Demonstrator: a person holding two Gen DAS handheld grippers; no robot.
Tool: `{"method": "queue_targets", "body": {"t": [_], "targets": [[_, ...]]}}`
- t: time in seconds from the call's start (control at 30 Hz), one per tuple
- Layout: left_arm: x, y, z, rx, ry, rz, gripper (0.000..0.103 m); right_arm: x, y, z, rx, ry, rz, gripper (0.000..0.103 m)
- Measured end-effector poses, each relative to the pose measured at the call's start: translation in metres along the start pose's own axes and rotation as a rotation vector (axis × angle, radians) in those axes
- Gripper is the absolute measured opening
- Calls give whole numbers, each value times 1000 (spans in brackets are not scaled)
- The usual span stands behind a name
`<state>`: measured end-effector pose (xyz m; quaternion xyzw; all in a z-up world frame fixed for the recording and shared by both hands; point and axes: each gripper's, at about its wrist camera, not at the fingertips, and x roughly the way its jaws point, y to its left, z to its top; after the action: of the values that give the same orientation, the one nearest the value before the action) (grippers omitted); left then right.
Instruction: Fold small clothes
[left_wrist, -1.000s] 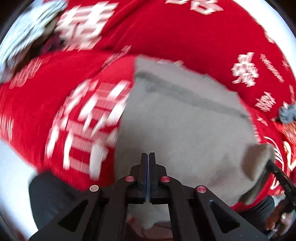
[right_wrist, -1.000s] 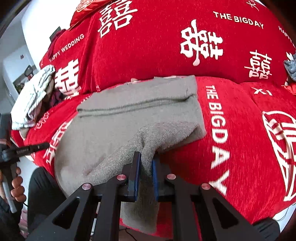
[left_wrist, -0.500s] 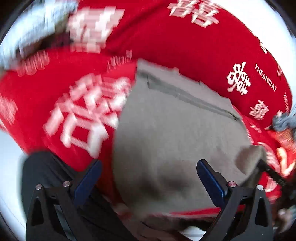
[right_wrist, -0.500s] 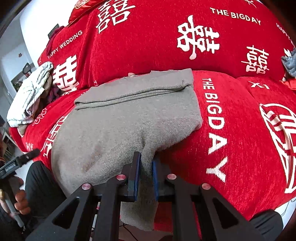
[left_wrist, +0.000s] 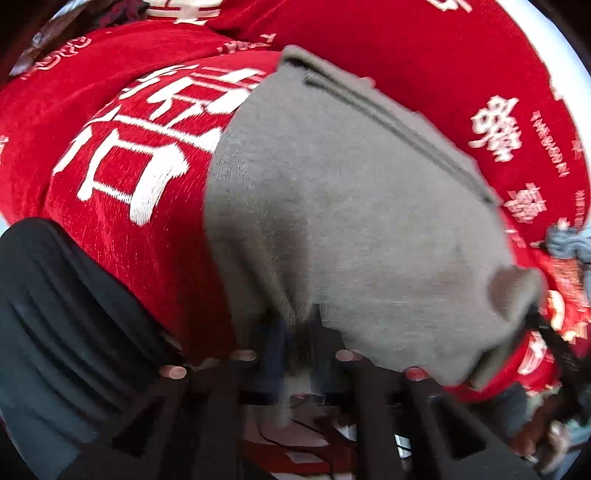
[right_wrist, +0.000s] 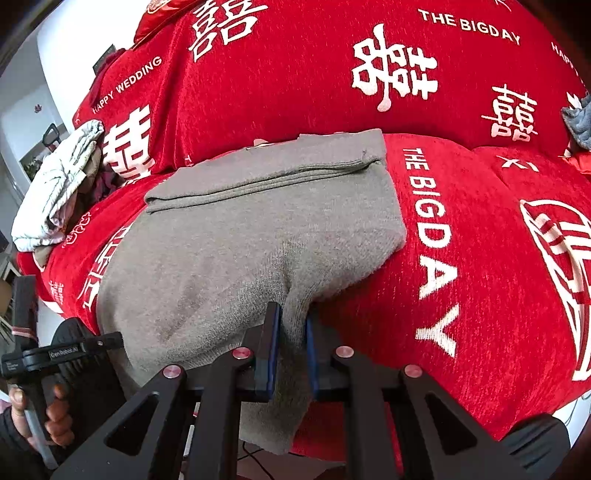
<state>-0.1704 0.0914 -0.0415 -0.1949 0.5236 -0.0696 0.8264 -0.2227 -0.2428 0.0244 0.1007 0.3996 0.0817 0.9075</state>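
Note:
A grey knit garment (right_wrist: 266, 229) lies partly folded on a red sofa seat (right_wrist: 480, 240), its far end doubled over. It also shows in the left wrist view (left_wrist: 354, 206). My right gripper (right_wrist: 291, 332) is shut on the garment's near right corner, with cloth hanging down between the pads. My left gripper (left_wrist: 299, 328) is blurred at the garment's near left edge, closed on a fold of the grey cloth. The left gripper's handle and the hand holding it show in the right wrist view (right_wrist: 62, 350).
The red sofa cover has white lettering on the backrest (right_wrist: 369, 55). A pile of white and dark clothes (right_wrist: 62, 184) sits at the seat's left end. A grey-blue cloth (right_wrist: 578, 122) lies at the far right. A dark trouser leg (left_wrist: 74, 332) is below the seat edge.
My left gripper was shut a second ago, opened wide half a second ago, and has now closed on the garment's near left edge. My right gripper kept its hold and barely moved.

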Motion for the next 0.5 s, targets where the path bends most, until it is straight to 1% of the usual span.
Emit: {"method": "queue_targets", "body": {"t": [0.07,0.17,0.27,0.33,0.37,0.4,0.43,0.5], "targets": [[-12,-2,2,8,-52,-10,12,-3,1,0,-8,-3,6,16],[-42,-24,3,85,-155,-1,12,-10,-2,3,4,-22,24,14],[-64,-43,24,143,-237,-11,12,-12,-8,11,41,-39,54,14],[-73,-47,47,167,-255,-18,12,-6,-13,24,70,-58,72,14],[-69,-52,62,174,-260,-9,12,-1,-17,31,91,-64,86,14],[-75,-59,72,176,-261,0,12,5,-21,38,113,-63,98,14],[-73,-64,81,182,-253,-2,12,16,-26,47,144,-57,100,14],[-62,-55,92,172,-216,11,12,32,-33,57,160,-38,82,14]]}}
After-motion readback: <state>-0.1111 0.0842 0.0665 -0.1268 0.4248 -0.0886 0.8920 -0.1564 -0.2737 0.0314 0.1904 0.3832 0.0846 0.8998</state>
